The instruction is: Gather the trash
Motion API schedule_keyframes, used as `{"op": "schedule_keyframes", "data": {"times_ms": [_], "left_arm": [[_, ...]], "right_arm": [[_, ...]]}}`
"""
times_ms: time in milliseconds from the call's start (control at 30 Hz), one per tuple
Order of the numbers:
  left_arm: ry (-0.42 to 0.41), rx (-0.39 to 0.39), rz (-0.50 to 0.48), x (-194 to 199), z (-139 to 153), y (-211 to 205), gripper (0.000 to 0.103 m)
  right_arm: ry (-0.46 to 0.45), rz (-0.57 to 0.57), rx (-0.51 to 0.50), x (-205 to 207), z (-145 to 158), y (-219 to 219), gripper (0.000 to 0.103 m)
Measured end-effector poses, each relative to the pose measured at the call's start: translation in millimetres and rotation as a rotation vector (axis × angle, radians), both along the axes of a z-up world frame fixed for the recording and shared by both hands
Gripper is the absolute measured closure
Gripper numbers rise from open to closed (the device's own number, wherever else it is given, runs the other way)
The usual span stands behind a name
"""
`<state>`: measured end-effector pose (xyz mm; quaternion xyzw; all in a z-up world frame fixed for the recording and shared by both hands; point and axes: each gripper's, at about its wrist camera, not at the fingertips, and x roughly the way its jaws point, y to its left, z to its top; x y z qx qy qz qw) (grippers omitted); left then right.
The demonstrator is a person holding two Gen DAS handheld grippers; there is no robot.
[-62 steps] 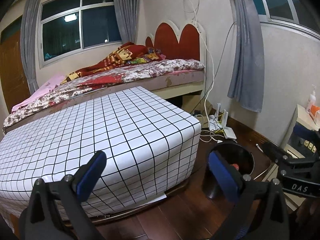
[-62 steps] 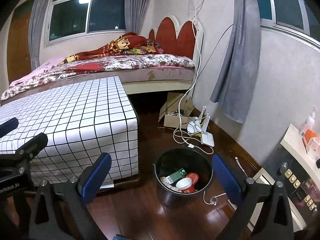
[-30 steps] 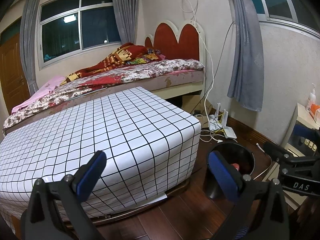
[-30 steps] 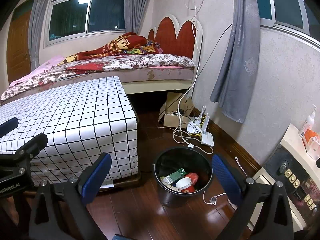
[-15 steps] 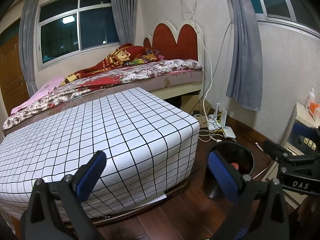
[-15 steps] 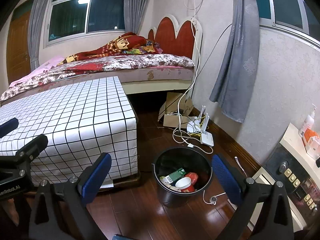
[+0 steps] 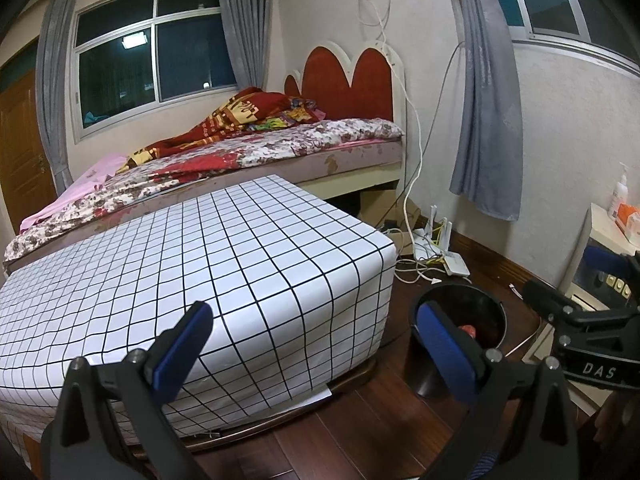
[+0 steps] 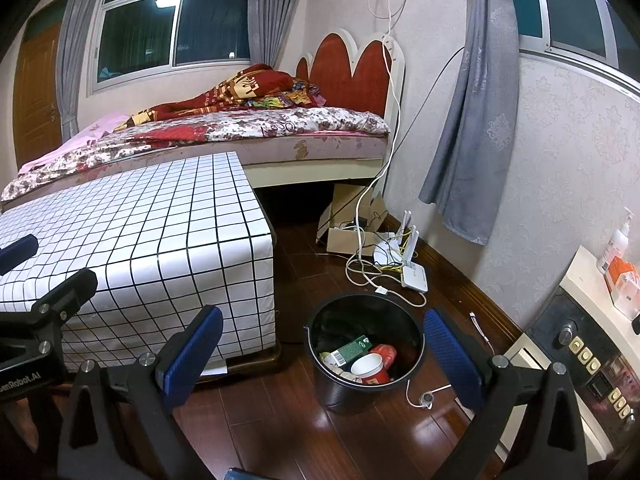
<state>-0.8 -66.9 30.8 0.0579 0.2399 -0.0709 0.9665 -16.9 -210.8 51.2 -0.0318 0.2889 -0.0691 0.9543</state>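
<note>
A night-time bedroom with dark polished wood flooring [image 8: 304, 432] holds a low table draped in a white black-gridded cloth [image 7: 208, 264] before a floral-covered bed with a red scalloped headboard [image 8: 352, 68]. On the floor beside the table's corner stands a round black plastic bucket [image 8: 362, 390] containing a green carton [image 8: 350, 349], a white-and-red paper cup [image 8: 370, 368] and a red wrapper [image 8: 385, 352]. The right gripper [image 8: 322, 346] hovers above it, blue-padded jaws spread wide, holding nothing. The left gripper [image 7: 310, 338] is likewise spread and empty, facing the table's edge.
</note>
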Motion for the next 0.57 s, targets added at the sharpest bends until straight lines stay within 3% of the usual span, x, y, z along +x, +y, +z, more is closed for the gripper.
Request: {"op": "schedule_keyframes", "data": {"times_ms": [333, 567], "left_arm": [[-0.022, 0.015, -0.013, -1.5, 0.8, -2.7, 0.001], [-0.016, -0.016, -0.05, -0.2, 3.5, -0.8, 0.001]], "right_arm": [[0.005, 0.0, -0.001, -0.6, -2.5, 0.6, 0.001], [0.008, 0.0, -0.001, -1.4, -3.5, 0.3, 0.001]]}}
